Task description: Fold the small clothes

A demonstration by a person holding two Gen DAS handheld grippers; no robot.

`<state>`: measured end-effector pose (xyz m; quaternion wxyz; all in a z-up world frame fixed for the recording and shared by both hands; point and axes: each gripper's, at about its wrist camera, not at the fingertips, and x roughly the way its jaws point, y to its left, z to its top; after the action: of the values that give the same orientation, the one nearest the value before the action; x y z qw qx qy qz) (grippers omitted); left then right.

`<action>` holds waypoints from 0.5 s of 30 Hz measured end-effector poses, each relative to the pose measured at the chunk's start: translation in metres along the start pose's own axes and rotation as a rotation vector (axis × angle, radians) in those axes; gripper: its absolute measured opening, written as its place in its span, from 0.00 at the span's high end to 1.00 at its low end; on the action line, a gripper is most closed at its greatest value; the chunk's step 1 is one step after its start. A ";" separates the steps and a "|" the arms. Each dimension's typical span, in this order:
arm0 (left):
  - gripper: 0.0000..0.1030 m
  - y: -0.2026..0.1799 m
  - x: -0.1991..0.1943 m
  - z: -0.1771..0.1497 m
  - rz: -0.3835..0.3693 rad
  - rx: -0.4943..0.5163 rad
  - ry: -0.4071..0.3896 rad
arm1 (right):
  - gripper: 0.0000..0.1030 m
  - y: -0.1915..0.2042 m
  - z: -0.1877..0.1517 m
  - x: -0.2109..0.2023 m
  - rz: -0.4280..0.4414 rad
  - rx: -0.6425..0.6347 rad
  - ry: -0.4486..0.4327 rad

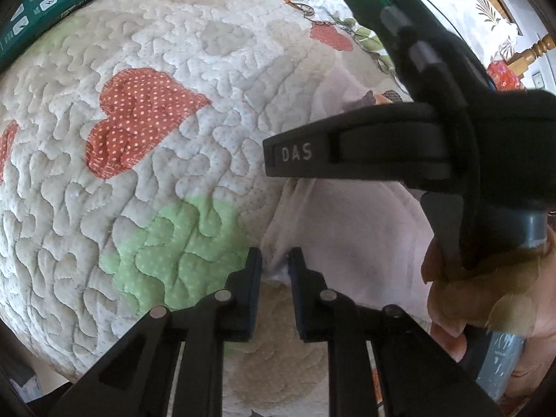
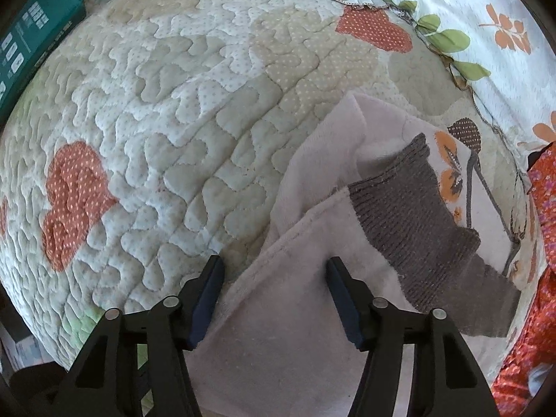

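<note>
Two tools work over one pale pink fleecy garment (image 2: pixel 305 250) with a brown ribbed knit cuff (image 2: pixel 413 222), which lies on a quilted bedspread (image 1: pixel 166 180) stitched with dotted orange hearts.

Left tool (image 1: pixel 274 260): its jaws stand nearly together, and a small bunched edge of the pink garment sits between the tips, so it looks pinched there, though the contact itself is hard to make out. That edge is the garment's left border, where it meets a green patch of the quilt.

Right tool (image 2: pixel 274 271): its jaws stand wide apart, pointing steeply down, straddling a stitched hem of the garment; the pads do not press on the cloth. In the left wrist view this tool's black body crosses above the garment, held by a hand (image 1: pixel 486 299) at the right edge.

From the right tool the garment runs away and to the right, its long axis slanting toward the brown cuff, which lies beyond the tool's right jaw. The right tool is the nearer one to that cuff; the left is at the opposite border.

Further from the garment, a teal box (image 2: pixel 31 45) rests at the quilt's far left, and a floral cloth (image 2: pixel 469 17) lies past the cuff.
</note>
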<state>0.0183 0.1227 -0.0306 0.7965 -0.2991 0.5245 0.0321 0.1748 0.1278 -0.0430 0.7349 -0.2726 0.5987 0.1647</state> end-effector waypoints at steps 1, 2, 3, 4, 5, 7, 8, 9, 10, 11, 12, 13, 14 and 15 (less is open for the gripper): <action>0.84 -0.002 0.002 -0.001 -0.005 -0.004 0.006 | 0.43 0.002 -0.004 -0.001 -0.005 -0.005 -0.004; 0.84 -0.004 0.004 -0.002 -0.010 -0.008 0.008 | 0.47 0.004 -0.006 -0.002 -0.016 -0.013 -0.012; 0.85 -0.006 0.005 -0.002 -0.013 -0.009 0.010 | 0.51 0.006 -0.009 -0.002 -0.024 -0.018 -0.019; 0.88 -0.008 0.006 -0.004 -0.017 -0.010 0.012 | 0.53 0.008 -0.010 -0.003 -0.031 -0.022 -0.024; 0.89 -0.010 0.006 -0.004 -0.027 -0.010 0.015 | 0.60 0.010 -0.012 -0.004 -0.041 -0.028 -0.031; 0.90 -0.018 0.008 -0.007 -0.035 -0.013 0.012 | 0.72 0.014 -0.018 -0.004 -0.080 -0.027 -0.046; 0.90 -0.020 0.008 -0.007 -0.038 -0.013 0.010 | 0.74 0.015 -0.020 -0.005 -0.092 -0.030 -0.053; 0.90 -0.023 0.008 -0.007 -0.040 -0.011 0.006 | 0.77 0.015 -0.024 -0.006 -0.095 -0.031 -0.066; 0.90 -0.019 0.007 -0.008 -0.042 -0.011 0.004 | 0.78 0.014 -0.026 -0.007 -0.098 -0.030 -0.073; 0.90 -0.020 0.006 -0.009 -0.044 -0.013 0.002 | 0.80 0.013 -0.028 -0.008 -0.097 -0.029 -0.079; 0.90 -0.020 0.005 -0.009 -0.047 -0.018 0.002 | 0.81 0.012 -0.031 -0.009 -0.092 -0.021 -0.091; 0.90 -0.019 0.003 -0.010 -0.050 -0.020 0.003 | 0.81 0.011 -0.034 -0.010 -0.087 -0.014 -0.097; 0.90 -0.020 0.002 -0.012 -0.053 -0.023 0.004 | 0.82 0.010 -0.038 -0.012 -0.083 -0.009 -0.102; 0.90 -0.020 0.001 -0.012 -0.057 -0.028 0.007 | 0.84 0.006 -0.042 -0.013 -0.077 -0.004 -0.109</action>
<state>0.0160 0.0994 -0.0257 0.7910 -0.3251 0.5182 0.0154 0.1349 0.1081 -0.0372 0.7716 -0.2874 0.5467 0.1522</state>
